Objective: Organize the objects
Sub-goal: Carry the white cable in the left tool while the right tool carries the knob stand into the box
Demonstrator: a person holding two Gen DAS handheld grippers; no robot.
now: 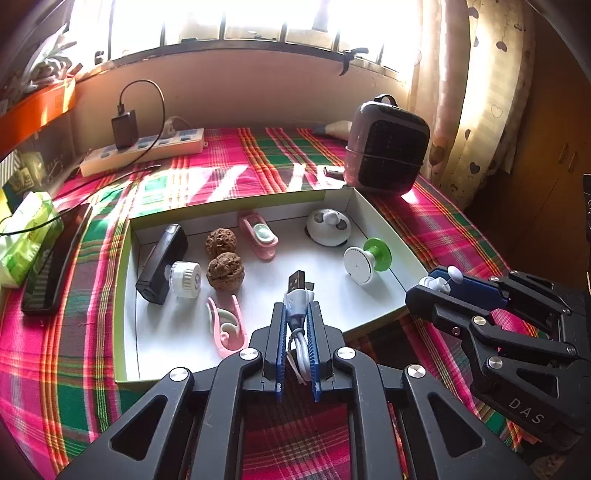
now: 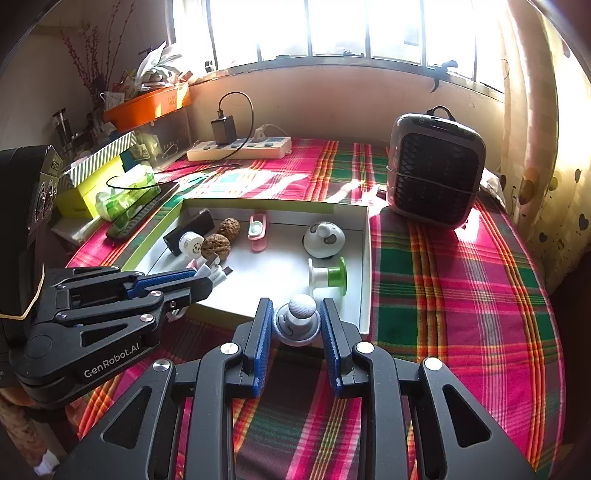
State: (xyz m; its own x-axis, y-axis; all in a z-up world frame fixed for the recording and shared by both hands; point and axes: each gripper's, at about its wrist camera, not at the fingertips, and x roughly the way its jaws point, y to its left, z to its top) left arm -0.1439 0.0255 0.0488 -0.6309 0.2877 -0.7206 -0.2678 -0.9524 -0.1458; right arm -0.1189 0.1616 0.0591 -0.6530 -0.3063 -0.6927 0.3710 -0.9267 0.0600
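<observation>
Heater (image 2: pixel 436 170), power strip (image 2: pixel 240 147) behind box (image 2: pixel 365 266) – apart.

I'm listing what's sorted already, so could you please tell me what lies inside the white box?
Inside the white box: two walnuts, pink clips, black device, panda gadget, green-and-white spool. The cable hides part of the floor.

— Was it well lit?
— Yes. Sun blew out the window (image 1: pixel 236 22), striping the tablecloth (image 2: pixel 461 295). Objects cast soft shadows.
— And the edges?
— Fisheye-bent, corners dark.
</observation>
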